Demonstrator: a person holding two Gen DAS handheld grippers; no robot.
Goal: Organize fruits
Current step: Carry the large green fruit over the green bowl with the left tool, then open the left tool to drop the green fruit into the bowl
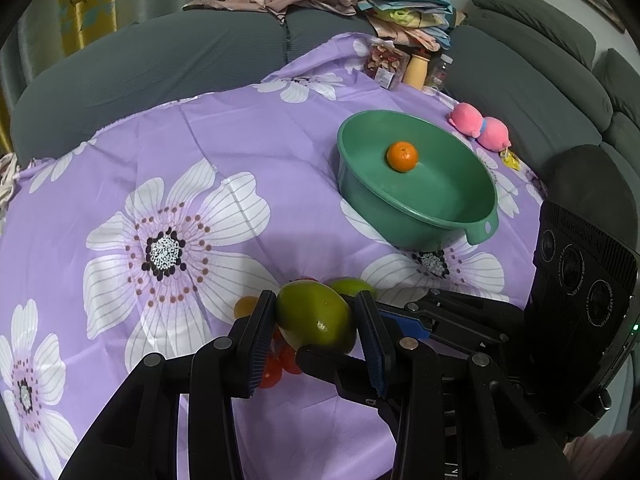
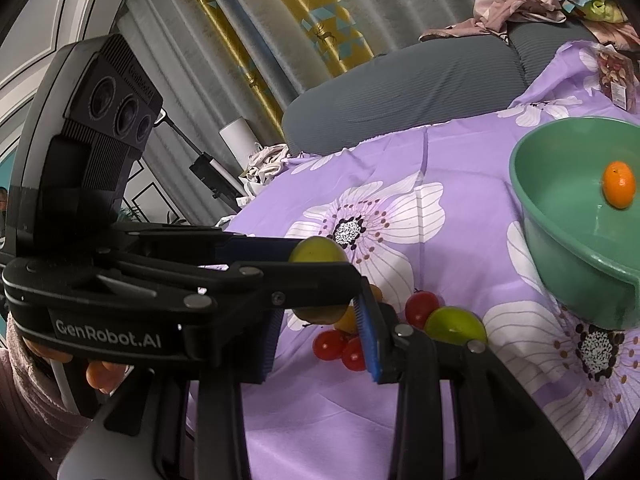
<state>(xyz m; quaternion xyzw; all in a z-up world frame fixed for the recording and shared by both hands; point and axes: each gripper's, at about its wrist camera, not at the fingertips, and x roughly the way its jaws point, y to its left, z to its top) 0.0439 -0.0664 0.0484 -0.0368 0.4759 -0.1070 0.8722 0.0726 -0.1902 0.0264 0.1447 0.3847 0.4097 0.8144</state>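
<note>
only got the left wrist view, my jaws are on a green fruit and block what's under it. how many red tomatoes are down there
Observer: Three red tomatoes lie on the purple cloth; the right wrist view shows them all.
Operator: is the right gripper holding anything
Observer: No. The right gripper has its jaws apart and grips nothing.

The cloth (image 1: 248,132) is purple with big white flowers. The basin (image 1: 404,216) is green, and the fruit (image 1: 402,155) inside is orange. The sofa (image 1: 160,64) is grey. The plush toy (image 1: 480,126) is pink.
</note>
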